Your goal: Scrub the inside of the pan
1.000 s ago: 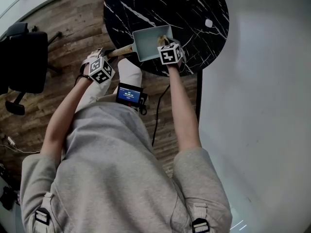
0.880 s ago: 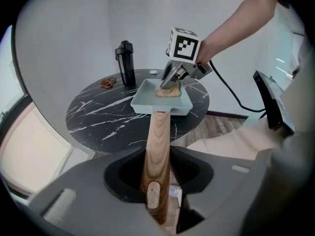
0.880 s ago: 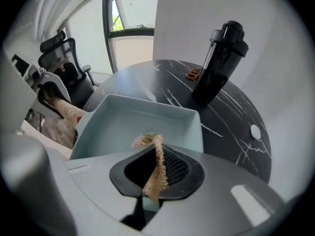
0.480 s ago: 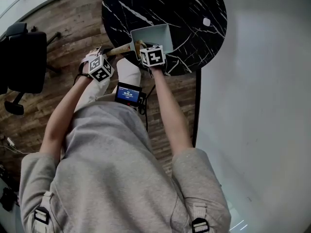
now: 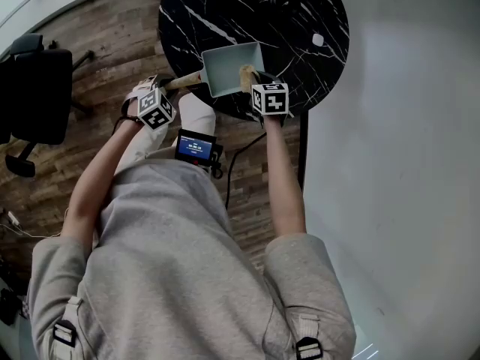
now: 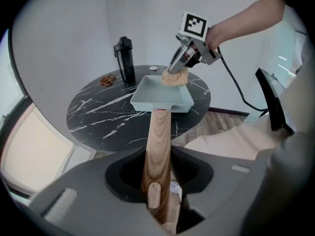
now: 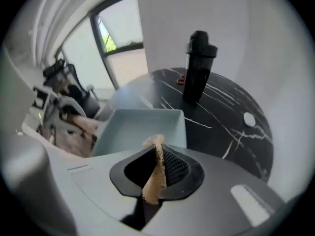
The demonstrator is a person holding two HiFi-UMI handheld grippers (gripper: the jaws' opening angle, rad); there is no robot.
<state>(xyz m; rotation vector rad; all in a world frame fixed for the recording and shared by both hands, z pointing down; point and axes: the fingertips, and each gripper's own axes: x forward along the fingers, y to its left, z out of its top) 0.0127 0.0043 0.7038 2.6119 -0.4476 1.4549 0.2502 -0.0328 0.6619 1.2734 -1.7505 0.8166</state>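
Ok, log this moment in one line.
left gripper: shut on handle | right gripper: shut on sponge | sponge: at rim of pan

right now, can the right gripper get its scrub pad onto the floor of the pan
Probably yes. The right gripper holds the scrub pad just over the pan, by its rim. The pan is open-topped and bare inside, and the left gripper grips the wooden handle.

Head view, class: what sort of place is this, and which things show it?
Likely an office or studio room, not a kitchen: a round black marble-patterned table and a black swivel office chair standing on a wood-plank floor.
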